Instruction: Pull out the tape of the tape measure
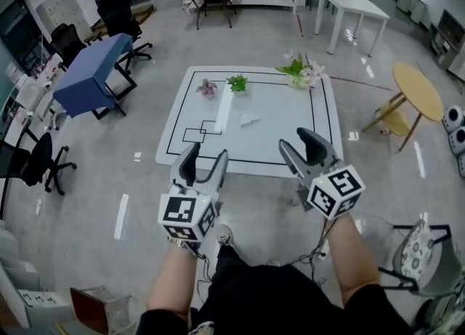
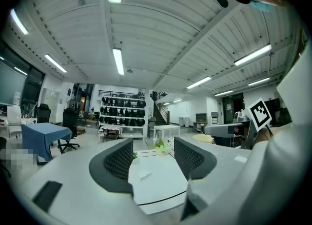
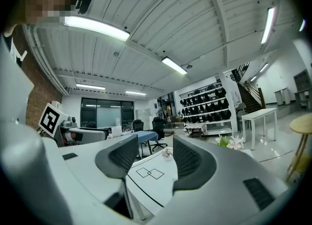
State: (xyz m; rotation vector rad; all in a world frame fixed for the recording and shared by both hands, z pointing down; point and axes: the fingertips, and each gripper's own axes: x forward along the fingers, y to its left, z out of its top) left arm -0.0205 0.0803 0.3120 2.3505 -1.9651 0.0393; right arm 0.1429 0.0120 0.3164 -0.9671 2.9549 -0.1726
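Observation:
A white table with a black outline stands in front of me. On it lie a long white strip and a small white thing; I cannot tell what either is, and no tape measure case is plain to see. My left gripper hovers at the table's near edge, open and empty. My right gripper is beside it, also open and empty. In the left gripper view the jaws of the left gripper frame the small white thing. In the right gripper view the right gripper points over drawn squares.
Potted plants and flowers stand along the table's far edge, with a pink flower at the left. A blue table and office chairs stand left, a round wooden table right, a grey chair near right.

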